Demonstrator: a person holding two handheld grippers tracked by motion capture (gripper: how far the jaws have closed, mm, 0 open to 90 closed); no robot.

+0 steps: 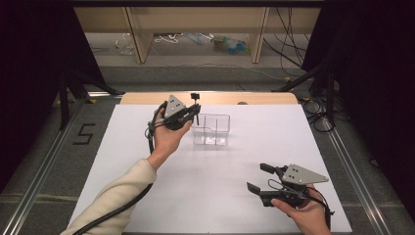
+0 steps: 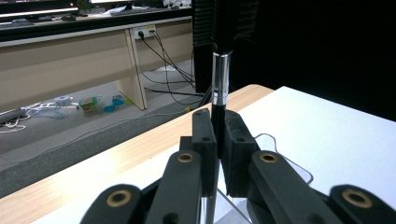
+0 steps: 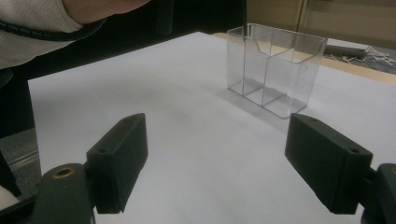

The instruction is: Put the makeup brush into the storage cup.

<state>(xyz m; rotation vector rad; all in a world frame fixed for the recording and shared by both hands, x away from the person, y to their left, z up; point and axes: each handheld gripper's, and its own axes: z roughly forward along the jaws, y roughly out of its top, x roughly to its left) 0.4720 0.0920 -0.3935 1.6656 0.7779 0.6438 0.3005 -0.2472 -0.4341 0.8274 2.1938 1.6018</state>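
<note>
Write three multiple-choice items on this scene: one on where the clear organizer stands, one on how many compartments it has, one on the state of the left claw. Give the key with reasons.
1. Where does the clear organizer stand?
A. on the white tabletop, near its far edge
B. on the floor
C. in the right claw

2. How many compartments show in the organizer?
A. one
B. two
C. five

3. What is the state of the left claw?
A. wide open, nothing in it
B. shut on the brush
C. shut on the organizer's wall

Key: 1 A, the high view shows it on the white top toward the far side. 2 B, the right gripper view shows one divider splitting it in two. 3 B, the left gripper view shows its pads pressed on the thin black and silver handle.
</note>
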